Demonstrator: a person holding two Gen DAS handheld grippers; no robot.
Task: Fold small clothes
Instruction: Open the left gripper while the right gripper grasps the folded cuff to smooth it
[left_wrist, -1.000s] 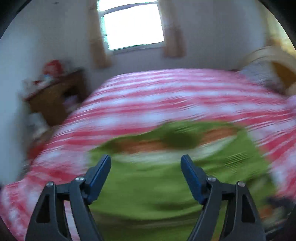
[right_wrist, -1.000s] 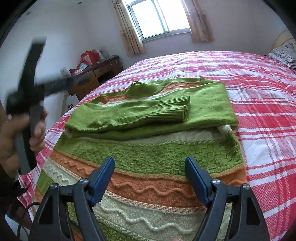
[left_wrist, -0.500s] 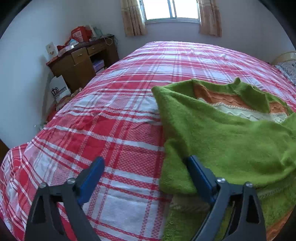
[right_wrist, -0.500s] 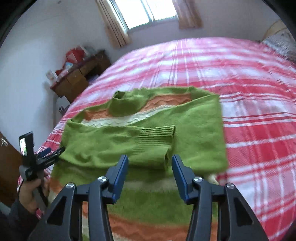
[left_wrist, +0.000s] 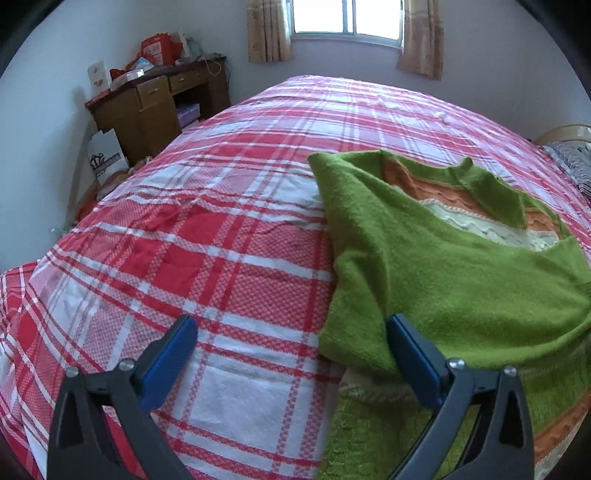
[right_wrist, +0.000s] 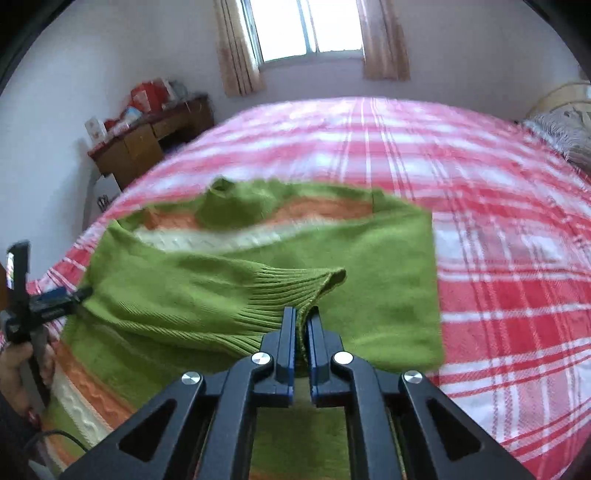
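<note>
One sweater (right_wrist: 229, 295) – two tongs (right_wrist: 303, 325) (left_wrist: 291, 354); one bed (left_wrist: 229, 236).

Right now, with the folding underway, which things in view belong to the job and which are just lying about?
In the job:
green sweater
its ribbed cuff
right gripper, shut on the cuff
left gripper, open at the sweater's edge
plaid bedspread

Lying about:
wooden desk
red bag
curtains

Both cameras are sitting low over the bed (left_wrist: 229, 236), looking down along their fingers toward the window (right_wrist: 295, 29). The left one is facing the sweater (left_wrist: 443, 280) edge; the right one is hovering closer above its sleeve. Both are sharing the desk (right_wrist: 147, 144).
</note>
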